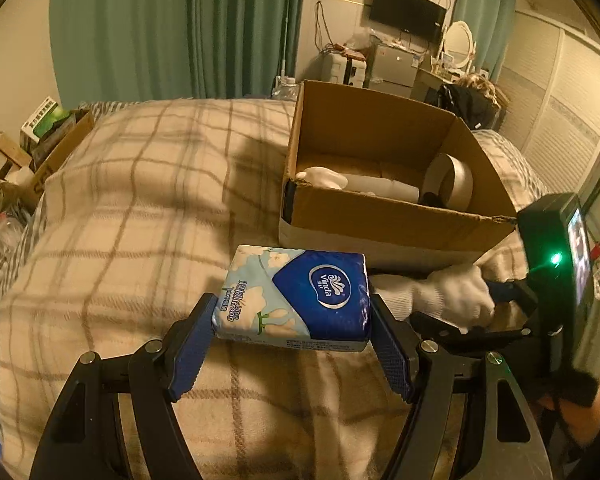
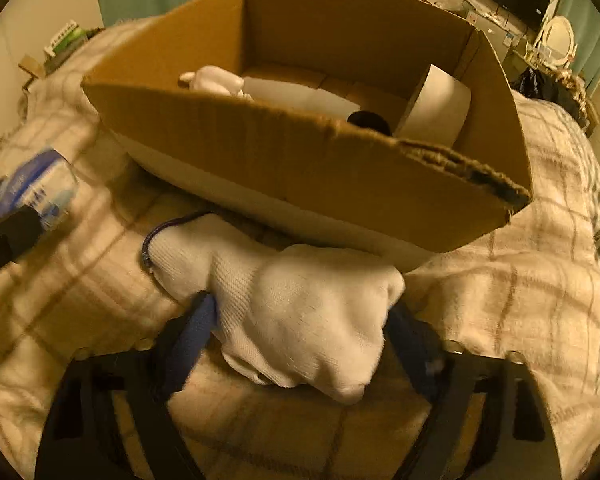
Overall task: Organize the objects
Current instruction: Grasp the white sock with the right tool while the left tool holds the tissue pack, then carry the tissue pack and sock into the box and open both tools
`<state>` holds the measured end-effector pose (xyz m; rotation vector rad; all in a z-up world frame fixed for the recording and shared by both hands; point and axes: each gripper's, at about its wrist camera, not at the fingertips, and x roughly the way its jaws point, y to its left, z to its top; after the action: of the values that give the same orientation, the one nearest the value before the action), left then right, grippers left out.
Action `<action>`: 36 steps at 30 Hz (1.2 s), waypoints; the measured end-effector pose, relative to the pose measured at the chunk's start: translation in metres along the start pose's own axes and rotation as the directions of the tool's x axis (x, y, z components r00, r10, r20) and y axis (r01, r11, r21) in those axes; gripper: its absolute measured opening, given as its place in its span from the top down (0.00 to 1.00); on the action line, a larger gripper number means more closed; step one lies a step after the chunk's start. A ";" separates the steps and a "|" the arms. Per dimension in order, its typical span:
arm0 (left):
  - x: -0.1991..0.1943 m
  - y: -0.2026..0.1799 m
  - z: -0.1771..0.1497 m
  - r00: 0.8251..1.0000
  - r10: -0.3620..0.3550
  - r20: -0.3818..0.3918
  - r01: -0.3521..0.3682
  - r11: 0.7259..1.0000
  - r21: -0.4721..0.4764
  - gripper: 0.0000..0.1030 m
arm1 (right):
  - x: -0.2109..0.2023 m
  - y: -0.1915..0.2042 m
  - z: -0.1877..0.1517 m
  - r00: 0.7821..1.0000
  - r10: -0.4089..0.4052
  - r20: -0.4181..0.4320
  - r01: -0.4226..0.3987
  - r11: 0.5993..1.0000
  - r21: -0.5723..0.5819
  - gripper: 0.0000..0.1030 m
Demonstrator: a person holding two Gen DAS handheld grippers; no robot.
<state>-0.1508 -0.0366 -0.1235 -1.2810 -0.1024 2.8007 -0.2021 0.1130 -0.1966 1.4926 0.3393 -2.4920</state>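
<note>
Two tongs, two soft things

Our left gripper (image 1: pixel 292 332) squeezes the tissue pack (image 1: pixel 300 296) above the plaid blanket (image 1: pixel 120 200); our right gripper (image 2: pixel 300 332) hugs a white sock (image 2: pixel 300 312) (blurry) just beside the cardboard box (image 2: pixel 300 184).

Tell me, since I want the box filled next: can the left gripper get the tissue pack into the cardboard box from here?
Probably yes. The left gripper is shut on the tissue pack, and the cardboard box sits just beyond with its top open; only its near wall must be cleared.
</note>
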 end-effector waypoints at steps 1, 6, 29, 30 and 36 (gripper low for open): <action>-0.001 0.000 0.000 1.000 -0.002 0.001 0.002 1.000 -0.001 0.27 | -0.002 0.001 -0.002 1.000 -0.010 0.007 0.010 1.000 -0.004 0.32; -0.018 0.001 -0.006 1.000 -0.014 0.010 0.014 1.000 -0.004 0.27 | -0.031 0.004 -0.013 0.995 -0.055 0.080 0.057 0.998 -0.022 0.55; -0.101 -0.034 0.112 0.975 -0.029 0.218 0.008 0.995 0.100 0.27 | -0.232 -0.028 0.072 0.881 -0.075 0.466 0.096 0.995 -0.021 0.62; -0.098 -0.036 0.121 0.974 -0.030 0.226 0.005 0.994 0.108 0.27 | -0.234 -0.027 0.079 0.878 -0.073 0.473 0.095 0.995 -0.022 0.62; -0.054 -0.042 0.173 0.975 -0.050 0.217 0.029 0.994 0.103 0.27 | -0.211 -0.043 0.144 0.875 -0.070 0.479 0.085 0.996 -0.009 0.62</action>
<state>-0.2457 -0.0057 0.0338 -0.9361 0.0016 2.8626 -0.2379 0.1242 0.0593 0.8130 0.3473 -2.7905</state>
